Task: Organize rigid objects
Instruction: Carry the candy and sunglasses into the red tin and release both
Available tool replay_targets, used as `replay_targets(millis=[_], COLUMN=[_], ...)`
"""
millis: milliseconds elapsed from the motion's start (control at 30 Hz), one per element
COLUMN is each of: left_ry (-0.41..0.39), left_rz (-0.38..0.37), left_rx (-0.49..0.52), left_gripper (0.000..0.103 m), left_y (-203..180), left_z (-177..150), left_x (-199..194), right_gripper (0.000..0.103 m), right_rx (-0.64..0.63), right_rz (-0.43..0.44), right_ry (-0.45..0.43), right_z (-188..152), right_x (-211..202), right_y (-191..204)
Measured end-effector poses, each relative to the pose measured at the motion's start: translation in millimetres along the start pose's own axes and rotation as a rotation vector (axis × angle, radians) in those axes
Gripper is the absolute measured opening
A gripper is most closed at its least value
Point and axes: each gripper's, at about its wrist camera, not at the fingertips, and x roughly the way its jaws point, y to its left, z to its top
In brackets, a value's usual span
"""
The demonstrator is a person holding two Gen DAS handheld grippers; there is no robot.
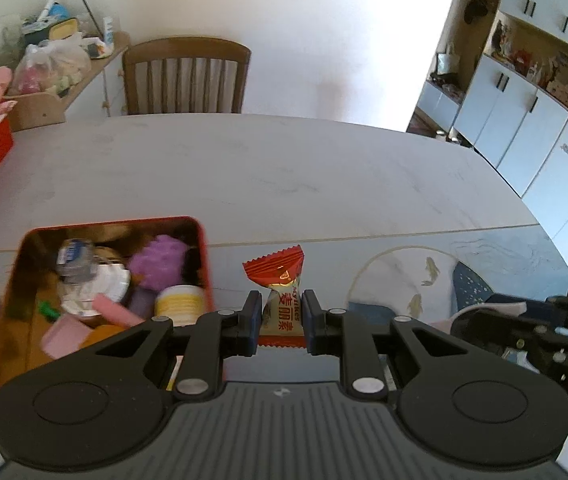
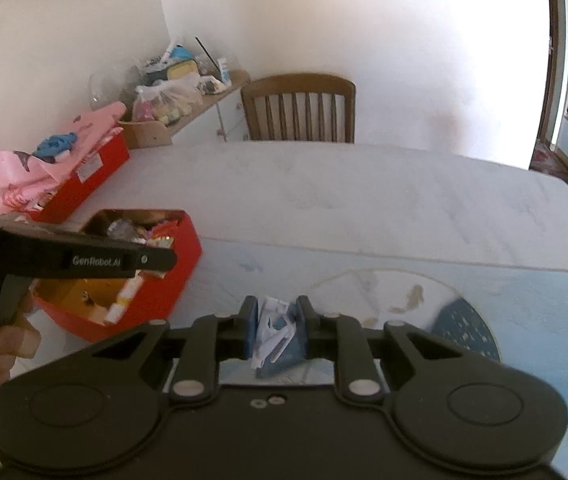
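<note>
My left gripper (image 1: 281,300) is shut on a sweet (image 1: 279,284) in a red and cream wrapper, held upright above the table just right of an open red tin (image 1: 203,248). The tin holds several small items, among them a purple lump (image 1: 159,264) and a yellow-banded jar (image 1: 181,302). My right gripper (image 2: 275,308) is shut on a crumpled white and blue packet (image 2: 273,332) above the pale blue mat. In the right wrist view the red tin (image 2: 171,292) lies to the left, partly hidden by the left gripper's black side.
The grey table (image 1: 284,168) stretches ahead, with a wooden chair (image 1: 185,76) behind it. A red box with pink cloth (image 2: 83,176) sits at the table's left. The mat has a round fish print (image 1: 404,276). A cluttered shelf (image 1: 63,60) is at the back left and cabinets (image 1: 524,112) at the right.
</note>
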Motion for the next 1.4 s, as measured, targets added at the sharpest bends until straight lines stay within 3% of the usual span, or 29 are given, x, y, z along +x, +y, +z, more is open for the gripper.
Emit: replay_targets(millis=[400, 567, 900, 1167, 1400], left_ry=[-0.061, -0.067, -0.005, 0.037, 0.054], left_rz=[0.061, 0.093, 0.163, 0.181, 0.187], left_rx=[-0.033, -0.047, -0.054, -0.045, -0.041], left_gripper=[0.02, 0.02, 0.02, 0.02, 0.02], left_y=[60.6, 86.6, 131.6, 140.1, 147.0], left_z=[6.6, 3.5, -8.7, -17.9, -15.1], left_x=[-40.6, -51.5, -46.9, -28.4, -11.4], right_gripper=[0.019, 0.019, 0.019, 0.019, 0.019], right_rx=[-0.034, -0.038, -0.08, -0.044, -0.071], right_rz=[0.056, 0.121, 0.27, 0.357, 0.382], right_ry=[-0.088, -0.093, 0.021, 0.105, 0.165], right_z=[36.8, 47.4, 44.7, 40.9, 34.1], right_x=[1.8, 11.9, 52.9, 73.2, 91.0], right_y=[50.2, 74.9, 120.7, 125.3, 130.9])
